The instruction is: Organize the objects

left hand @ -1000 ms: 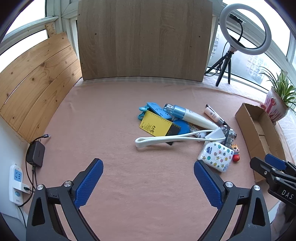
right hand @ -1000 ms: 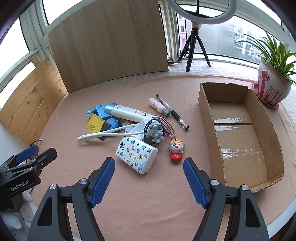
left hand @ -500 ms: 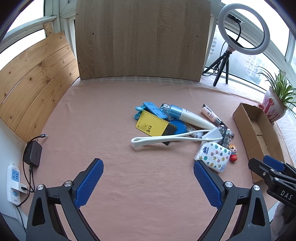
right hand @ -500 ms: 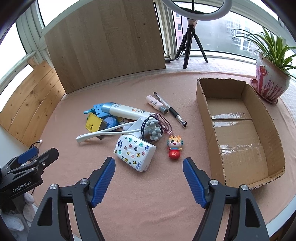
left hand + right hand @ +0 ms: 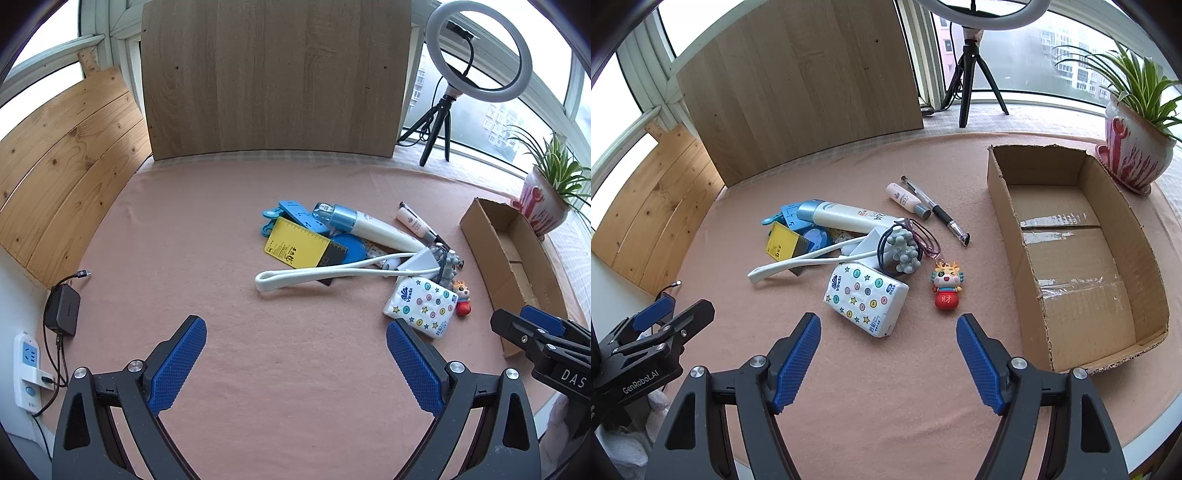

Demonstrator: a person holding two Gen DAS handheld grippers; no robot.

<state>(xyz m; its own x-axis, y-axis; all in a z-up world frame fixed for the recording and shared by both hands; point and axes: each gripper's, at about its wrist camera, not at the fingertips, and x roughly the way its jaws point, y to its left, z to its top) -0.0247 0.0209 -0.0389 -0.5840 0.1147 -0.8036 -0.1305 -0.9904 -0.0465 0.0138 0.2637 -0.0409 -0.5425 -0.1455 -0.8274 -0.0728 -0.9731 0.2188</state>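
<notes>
Right gripper (image 5: 888, 360) and left gripper (image 5: 295, 362): both spread wide, holding nothing.
Tissue pack (image 5: 866, 299) just beyond right gripper; toy (image 5: 947, 284) beside it; cardboard box (image 5: 1004, 199) right, potted plant (image 5: 1134, 147) far right.

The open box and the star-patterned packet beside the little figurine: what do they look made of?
The box looks like plain brown corrugated cardboard, matt: fluted torn edges show along its rim, and shiny clear tape crosses its floor. The star-patterned packet seems to be soft glossy plastic film, probably over tissues: it catches light and its corners sag. The figurine looks like smooth painted plastic or rubber.
</notes>
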